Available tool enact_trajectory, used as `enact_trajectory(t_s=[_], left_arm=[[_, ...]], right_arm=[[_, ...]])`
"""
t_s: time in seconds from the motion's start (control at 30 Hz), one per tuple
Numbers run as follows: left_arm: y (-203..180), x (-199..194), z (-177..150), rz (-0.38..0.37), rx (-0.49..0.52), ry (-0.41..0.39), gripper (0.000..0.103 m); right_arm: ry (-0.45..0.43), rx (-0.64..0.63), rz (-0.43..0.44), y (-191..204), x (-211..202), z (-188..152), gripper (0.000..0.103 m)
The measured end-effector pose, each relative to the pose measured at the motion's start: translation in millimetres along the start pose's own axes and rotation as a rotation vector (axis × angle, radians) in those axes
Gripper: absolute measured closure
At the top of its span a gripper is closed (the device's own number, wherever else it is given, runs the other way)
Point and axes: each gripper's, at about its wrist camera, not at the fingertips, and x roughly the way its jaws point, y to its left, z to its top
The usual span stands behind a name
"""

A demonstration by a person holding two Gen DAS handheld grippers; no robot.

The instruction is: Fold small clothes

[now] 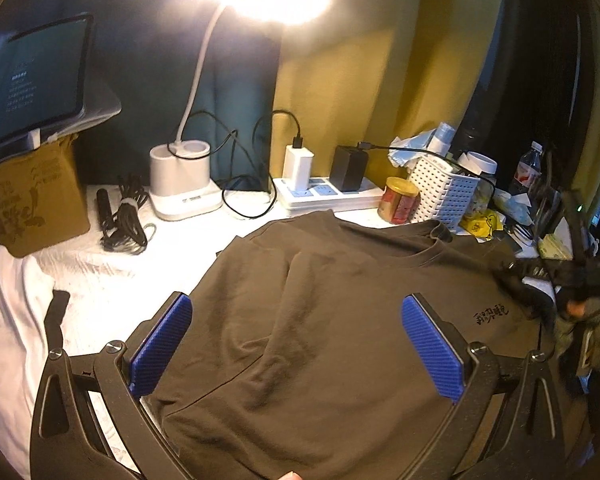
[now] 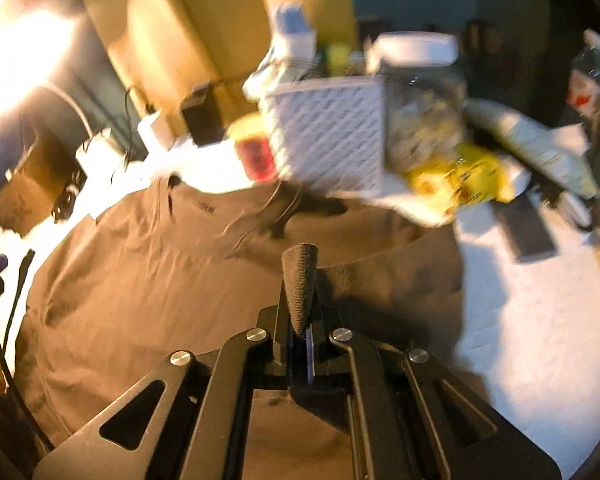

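A dark brown T-shirt lies spread on the white bed cover, collar toward the clutter at the back, with a small black print on its chest. My left gripper hovers over the shirt's body, its blue pads wide apart and empty. My right gripper has its jaws shut on a fold of the brown shirt, which sticks up between the fingertips near the right sleeve. The right gripper also shows blurred at the right edge of the left wrist view.
Behind the shirt stand a white lamp base, a power strip with chargers, a red can, a white basket and a yellow packet. A cardboard box and coiled cable sit left.
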Motion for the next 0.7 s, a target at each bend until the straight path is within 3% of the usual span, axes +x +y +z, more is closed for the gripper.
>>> enact_trajectory(t_s=[0.07,0.1,0.13,0.2,0.47,0.57,0.7], left_arm=[[-2.0,0.5,-1.9,0.0,0.001,0.007,0.001],[-3.0,0.8,-2.0,0.0,0.003,0.009,0.001],[-5.5,0.3,-2.4,0.0,0.008,0.01,0.001],[-9.4,-1.3,-2.6,0.001,0.015,0.007,0.001],[-32.6,-2.3,-3.7,0.004,0.037,0.014,0.001],[-42.7,-4.3,-2.8,0.007,0.053,0.015,0.001],[-52.7,-9.6,-0.4,0.021,0.072,0.013,0.001]], right_arm=[[0.041,-0.019,0.043,7.9,13.1,-6.2,0.094],[0.056,-0.023,0.054,11.2,16.2,-8.7,0.081],[0.055,-0.027,0.057,12.7,15.3,-11.4,0.06],[0.026,-0.046,0.058,14.9,5.2,-15.7,0.05],[-0.077,0.009,-0.06,-42.4,-56.6,-28.6,0.05],[-0.05,0.079,-0.09,-75.9,-56.7,-40.6,0.05],[-0.002,0.143,-0.029,-97.0,-48.8,-55.7,0.05]])
